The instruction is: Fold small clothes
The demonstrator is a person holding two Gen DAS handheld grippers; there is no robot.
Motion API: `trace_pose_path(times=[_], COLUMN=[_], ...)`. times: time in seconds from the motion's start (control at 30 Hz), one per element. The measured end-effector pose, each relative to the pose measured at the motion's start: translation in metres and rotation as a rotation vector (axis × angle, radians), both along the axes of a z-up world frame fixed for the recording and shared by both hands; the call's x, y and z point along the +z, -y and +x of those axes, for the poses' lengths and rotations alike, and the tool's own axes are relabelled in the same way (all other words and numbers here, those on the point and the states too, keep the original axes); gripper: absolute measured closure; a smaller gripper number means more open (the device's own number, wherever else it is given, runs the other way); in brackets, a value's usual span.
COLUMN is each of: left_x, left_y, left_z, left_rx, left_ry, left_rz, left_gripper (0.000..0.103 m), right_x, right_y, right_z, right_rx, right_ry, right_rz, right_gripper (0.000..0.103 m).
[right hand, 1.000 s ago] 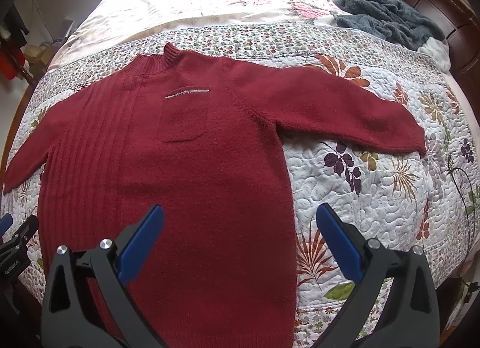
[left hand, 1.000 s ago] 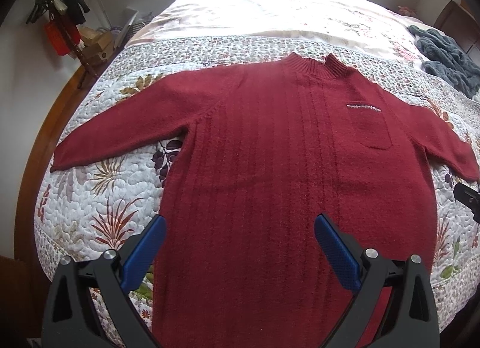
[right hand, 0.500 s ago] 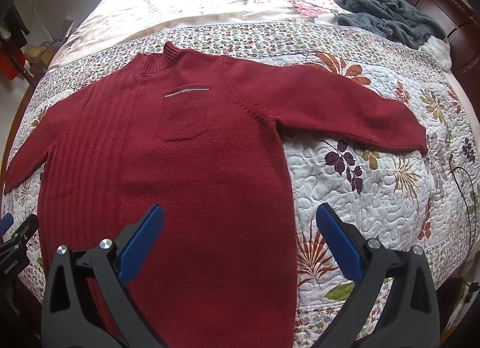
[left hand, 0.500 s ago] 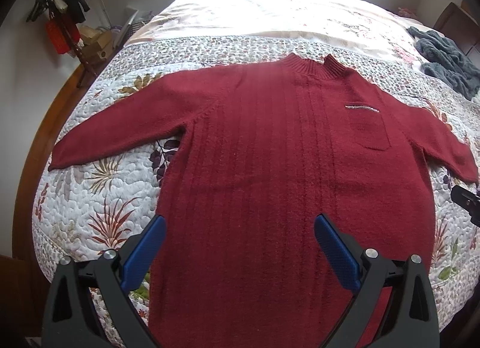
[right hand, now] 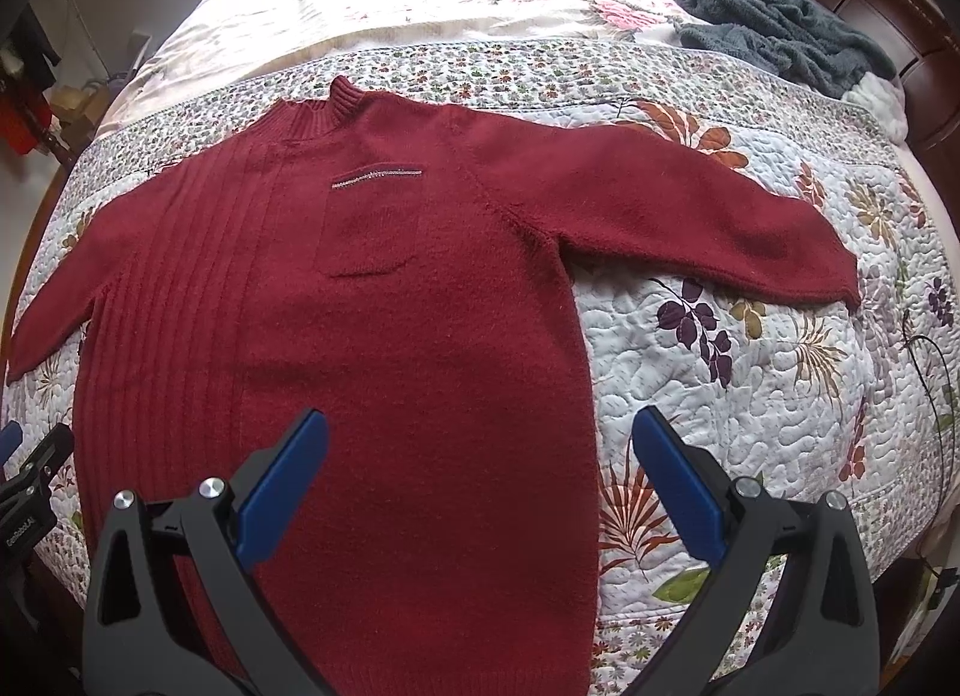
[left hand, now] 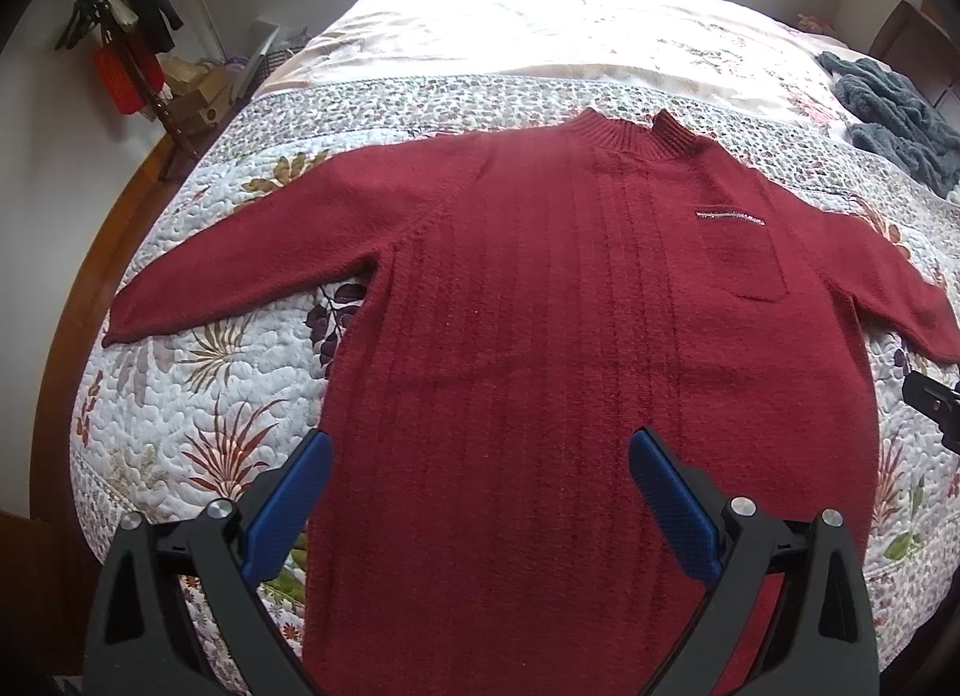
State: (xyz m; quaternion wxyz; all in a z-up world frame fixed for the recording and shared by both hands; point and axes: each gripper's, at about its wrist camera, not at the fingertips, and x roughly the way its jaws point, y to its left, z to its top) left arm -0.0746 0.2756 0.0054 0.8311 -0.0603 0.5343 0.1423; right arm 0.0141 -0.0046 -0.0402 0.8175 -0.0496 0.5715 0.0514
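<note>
A dark red sweater (left hand: 564,336) lies flat and face up on a flowered quilt (left hand: 198,396) that covers a bed, its collar pointing toward the far end and its hem toward the cameras. Both sleeves are spread out to the sides, each angled slightly down, and a small chest pocket (right hand: 369,222) with a pale stitched trim sits on the side nearer the right gripper. The left gripper (left hand: 480,507) hangs above the lower part of the sweater with its blue-padded fingers spread wide and nothing between them; one finger is over the sweater's left edge, the other over its middle. The right gripper (right hand: 480,498) is likewise wide apart and empty, one finger over the sweater's body, the other over the bare quilt just beside the sweater's right edge. Neither gripper touches the cloth. A crumpled grey-blue blanket (right hand: 780,24) lies well apart from the sweater, near the far right corner of the bed.
</note>
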Motion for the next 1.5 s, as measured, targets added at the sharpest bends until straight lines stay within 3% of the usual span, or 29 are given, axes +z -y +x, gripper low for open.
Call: trace_pose_path(times=[0.5,0.63,0.77,0.87,1.03,1.17,1.33,1.4,1.43,1.5], left_x=[-0.006,-0.008,-0.012,-0.008,-0.004,-0.011,-0.021,-0.023,-0.026,-0.03], left_y=[0.002,0.012,0.031,0.05,0.089,0.11,0.128,0.13,0.132,0.134], left_z=[0.005,0.015,0.05,0.085,0.143,0.174,0.191,0.19,0.19,0.189], left_rx=[0.007,-0.034,-0.058,-0.069,-0.107,-0.129,-0.142,-0.149,-0.153,-0.161], left_ry=[-0.014,0.016,0.033,0.076,0.136,0.14,0.123,0.119,0.111,0.1], left_rz=[0.008,-0.039,-0.067,-0.086,-0.081,-0.081,-0.07,-0.063,-0.06,-0.055], left_gripper=[0.004,0.004,0.004,0.004,0.004,0.004,0.004,0.004,0.004,0.004], right_x=[-0.007,-0.012,-0.017,-0.016,-0.031,-0.061,-0.095,-0.108,-0.115,-0.122], right_y=[0.009,0.025,0.085,0.169,0.293,0.37,0.421,0.433,0.437,0.44], right_z=[0.004,0.01,0.036,0.068,0.119,0.153,0.17,0.172,0.172,0.174], right_rx=[-0.013,-0.013,-0.127,-0.307,-0.502,-0.578,-0.625,-0.628,-0.632,-0.632], right_ry=[-0.008,-0.006,-0.019,-0.026,-0.059,-0.131,-0.195,-0.219,-0.233,-0.244], right_rz=[0.016,0.024,0.049,0.099,0.106,0.152,0.184,0.226,0.254,0.303], right_gripper=[0.003,0.003,0.003,0.003,0.003,0.004,0.004,0.011,0.028,0.032])
